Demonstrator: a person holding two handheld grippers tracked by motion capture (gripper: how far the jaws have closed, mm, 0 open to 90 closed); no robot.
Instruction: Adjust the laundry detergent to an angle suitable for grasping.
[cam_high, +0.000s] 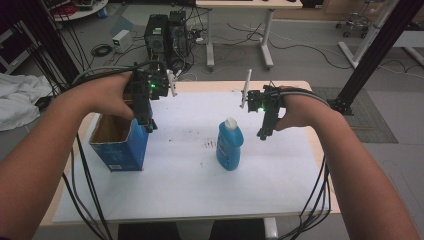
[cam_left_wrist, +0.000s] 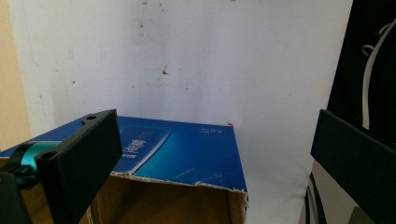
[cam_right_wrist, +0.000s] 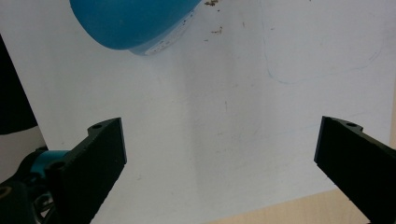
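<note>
Hovering with jaws spread and empty, the right gripper (cam_high: 263, 134) is facing the upright blue bottle (cam_high: 229, 144) at its nine o'clock, nearer than the left gripper (cam_high: 149, 126).

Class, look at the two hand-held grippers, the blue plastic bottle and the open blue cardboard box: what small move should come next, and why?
Probably bring the right gripper leftwards to straddle the blue plastic bottle. Its jaws stand open and empty beside the upright bottle, while the left gripper, also open, hovers over the open blue cardboard box.

Open blue carton (cam_high: 122, 145) table's left, blue bottle (cam_high: 229, 142) upright, centre
</note>
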